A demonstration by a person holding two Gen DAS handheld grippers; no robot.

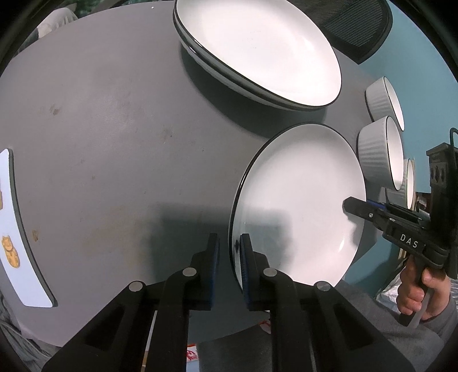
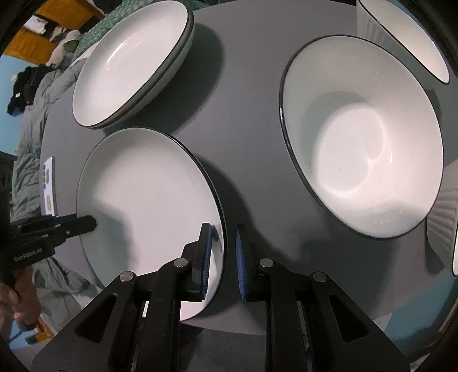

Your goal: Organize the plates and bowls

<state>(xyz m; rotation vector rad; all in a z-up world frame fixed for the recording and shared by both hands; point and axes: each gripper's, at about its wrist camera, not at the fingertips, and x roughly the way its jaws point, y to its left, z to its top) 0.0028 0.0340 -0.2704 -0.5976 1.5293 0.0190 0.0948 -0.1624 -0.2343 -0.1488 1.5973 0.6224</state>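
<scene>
A white plate with a thin black rim (image 1: 300,200) lies low over the grey table (image 1: 100,128), held at two opposite edges. My left gripper (image 1: 230,257) is shut on its near-left rim, one blue pad on each side of the edge. My right gripper (image 2: 223,257) is shut on the opposite rim of the same plate (image 2: 148,194), and its tip (image 1: 350,206) shows at the plate's right edge in the left wrist view. Whether the plate rests on the table or is just lifted I cannot tell. A stack of similar plates (image 1: 257,51) sits beyond it.
Ribbed white bowls (image 1: 375,154) stand in a row at the table's right edge; a wide one (image 2: 357,143) is right of the held plate. A white card with gold figures (image 1: 11,229) lies at the left edge. A black mesh chair (image 1: 360,25) stands behind.
</scene>
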